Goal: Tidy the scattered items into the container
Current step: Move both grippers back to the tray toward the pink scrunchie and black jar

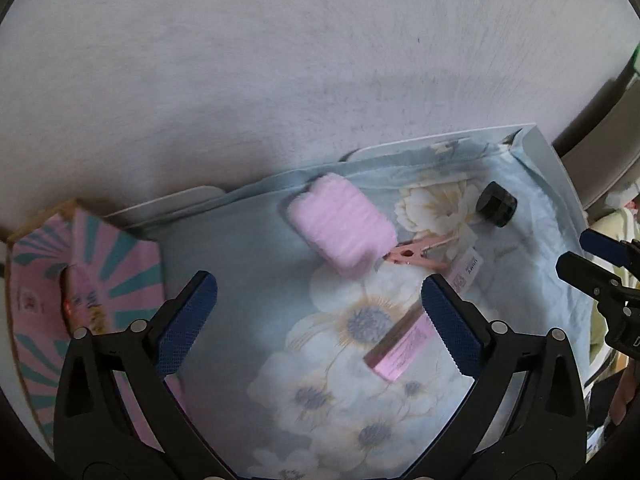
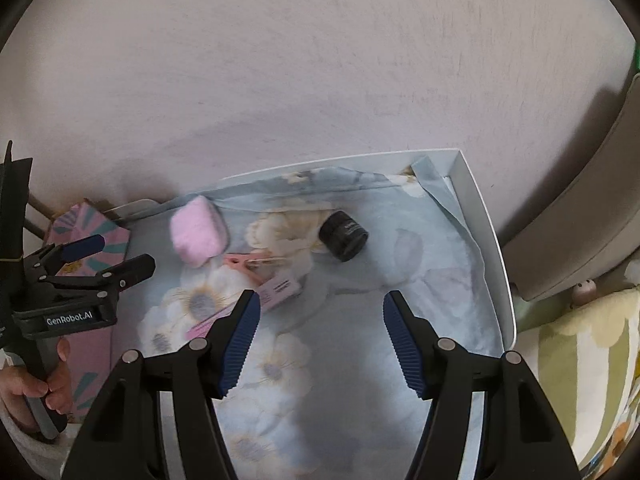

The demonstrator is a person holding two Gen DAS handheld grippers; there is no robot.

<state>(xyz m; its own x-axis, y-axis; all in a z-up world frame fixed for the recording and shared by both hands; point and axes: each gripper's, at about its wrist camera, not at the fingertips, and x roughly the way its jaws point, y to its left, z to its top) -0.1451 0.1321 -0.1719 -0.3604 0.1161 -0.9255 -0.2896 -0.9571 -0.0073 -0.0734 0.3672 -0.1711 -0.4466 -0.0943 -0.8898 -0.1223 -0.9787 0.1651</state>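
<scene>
Both grippers hang over the cloth-lined tray (image 2: 486,216). Left gripper (image 1: 320,320) spread wide, empty; right gripper (image 2: 320,336) half-open, empty, likely lining up on the jar (image 2: 343,236) beyond it.

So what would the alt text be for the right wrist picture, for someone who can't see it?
Open black tongs with blue pads point down at a floral cloth lining a white tray, nothing between them. On the cloth lie a fluffy pink roll, a pink clothespin, a small black jar and a pink packet. At left, a hand holds a second pair of tongs.
</scene>
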